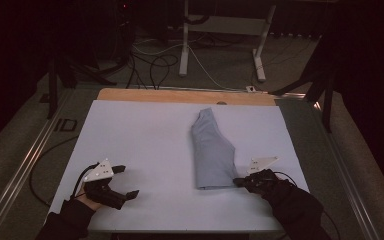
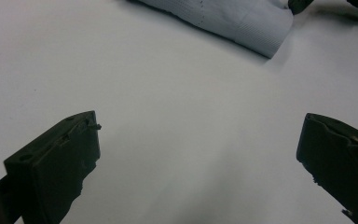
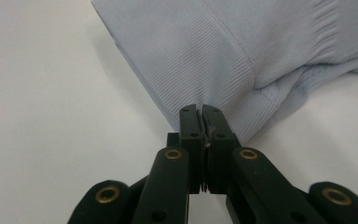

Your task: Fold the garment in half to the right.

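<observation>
A folded light-blue ribbed garment (image 1: 212, 150) lies right of centre on the white table cover (image 1: 140, 140). My right gripper (image 1: 237, 181) is at the garment's near right corner. In the right gripper view its jaws (image 3: 200, 109) are pressed together on the edge of the ribbed hem (image 3: 223, 51). My left gripper (image 1: 129, 180) rests at the front left, well away from the cloth, with its jaws spread wide over bare cover (image 2: 200, 122). The left gripper view has the garment (image 2: 233, 18) along its top edge, and the right gripper's tip (image 2: 298, 4) beside it.
A wooden strip (image 1: 180, 96) of the table runs along the far edge of the cover. Beyond it stand a white desk frame (image 1: 185, 50) and cables (image 1: 155, 62) on the floor. Metal rails (image 1: 25, 160) flank the table.
</observation>
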A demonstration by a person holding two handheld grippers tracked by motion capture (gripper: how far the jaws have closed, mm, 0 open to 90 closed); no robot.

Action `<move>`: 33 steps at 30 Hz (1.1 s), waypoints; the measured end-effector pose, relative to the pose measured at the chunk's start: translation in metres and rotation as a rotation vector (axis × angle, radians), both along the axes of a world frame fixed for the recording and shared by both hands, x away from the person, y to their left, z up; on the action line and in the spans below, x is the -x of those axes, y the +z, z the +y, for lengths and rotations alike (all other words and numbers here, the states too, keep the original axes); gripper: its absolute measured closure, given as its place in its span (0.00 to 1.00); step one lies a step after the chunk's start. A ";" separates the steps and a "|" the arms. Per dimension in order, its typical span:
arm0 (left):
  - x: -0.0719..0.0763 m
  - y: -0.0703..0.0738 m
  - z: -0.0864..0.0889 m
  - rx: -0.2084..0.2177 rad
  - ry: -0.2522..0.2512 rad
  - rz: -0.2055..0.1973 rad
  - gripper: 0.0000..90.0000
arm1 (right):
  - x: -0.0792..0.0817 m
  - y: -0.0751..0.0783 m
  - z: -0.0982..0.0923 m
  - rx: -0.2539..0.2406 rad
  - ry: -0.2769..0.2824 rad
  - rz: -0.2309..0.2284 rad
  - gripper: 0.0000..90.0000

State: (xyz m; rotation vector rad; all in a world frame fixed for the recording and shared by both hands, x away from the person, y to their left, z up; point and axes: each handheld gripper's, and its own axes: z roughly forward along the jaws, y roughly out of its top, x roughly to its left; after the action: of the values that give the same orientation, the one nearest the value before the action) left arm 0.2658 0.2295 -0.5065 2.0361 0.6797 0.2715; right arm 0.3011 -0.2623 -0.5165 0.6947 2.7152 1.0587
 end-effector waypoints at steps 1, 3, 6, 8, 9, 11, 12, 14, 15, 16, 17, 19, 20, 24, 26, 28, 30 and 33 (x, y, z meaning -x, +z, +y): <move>0.000 0.000 0.000 0.000 -0.001 -0.001 0.00 | 0.000 -0.002 0.000 0.009 0.006 0.006 0.98; 0.000 0.000 0.001 0.005 0.001 0.001 0.00 | 0.001 -0.006 0.001 0.010 0.015 0.019 0.98; 0.000 0.000 0.001 0.003 0.002 0.000 0.00 | 0.001 -0.008 -0.001 -0.007 0.027 0.017 0.93; 0.000 0.000 0.001 0.005 0.003 0.001 0.00 | 0.001 -0.008 -0.001 -0.013 0.040 0.023 0.87; 0.000 0.000 0.001 0.005 0.003 0.001 0.00 | 0.001 -0.008 -0.001 -0.013 0.040 0.023 0.87; 0.000 0.000 0.000 0.003 0.000 0.000 0.00 | 0.001 -0.008 -0.001 -0.021 0.047 0.027 0.82; 0.000 0.000 0.000 0.001 -0.002 0.000 0.00 | 0.001 -0.007 -0.001 -0.026 0.049 0.036 0.77; 0.000 0.001 0.001 0.003 -0.002 0.001 0.00 | 0.001 -0.005 0.003 -0.040 0.071 0.052 0.63; 0.000 0.001 0.001 0.005 0.000 0.000 0.00 | 0.001 -0.003 0.004 -0.048 0.073 0.057 0.59; 0.000 0.001 0.001 0.002 -0.002 -0.002 0.00 | 0.001 0.000 0.005 -0.054 0.082 0.048 0.53; 0.000 0.001 0.001 0.002 -0.002 -0.002 0.00 | 0.001 0.000 0.005 -0.054 0.082 0.048 0.53; 0.000 0.001 0.001 0.005 -0.002 -0.001 0.00 | 0.000 0.007 0.005 -0.107 0.063 0.030 0.40; 0.000 0.001 0.001 0.005 0.001 -0.001 0.00 | -0.002 0.010 0.004 -0.132 0.053 0.030 0.33; 0.000 0.002 0.001 0.004 -0.002 -0.004 0.00 | -0.004 0.017 0.004 -0.167 0.037 0.008 0.18; 0.000 0.002 0.002 0.004 0.001 -0.003 0.00 | -0.004 0.017 0.004 -0.179 0.031 -0.007 0.14; 0.000 0.002 0.001 0.004 -0.003 -0.004 0.00 | -0.004 0.018 0.007 -0.205 0.021 -0.064 0.11; 0.000 0.002 0.001 0.005 -0.002 -0.002 0.00 | -0.004 0.019 0.007 -0.239 0.019 -0.083 0.10; 0.000 0.001 0.001 0.005 -0.004 -0.002 0.00 | -0.006 0.022 0.008 -0.271 0.003 -0.090 0.10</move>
State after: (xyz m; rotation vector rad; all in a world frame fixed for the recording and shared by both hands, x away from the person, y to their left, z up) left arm 0.2659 0.2307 -0.5055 2.0320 0.6750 0.2692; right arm 0.3069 -0.2545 -0.4947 0.6621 2.5241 1.4394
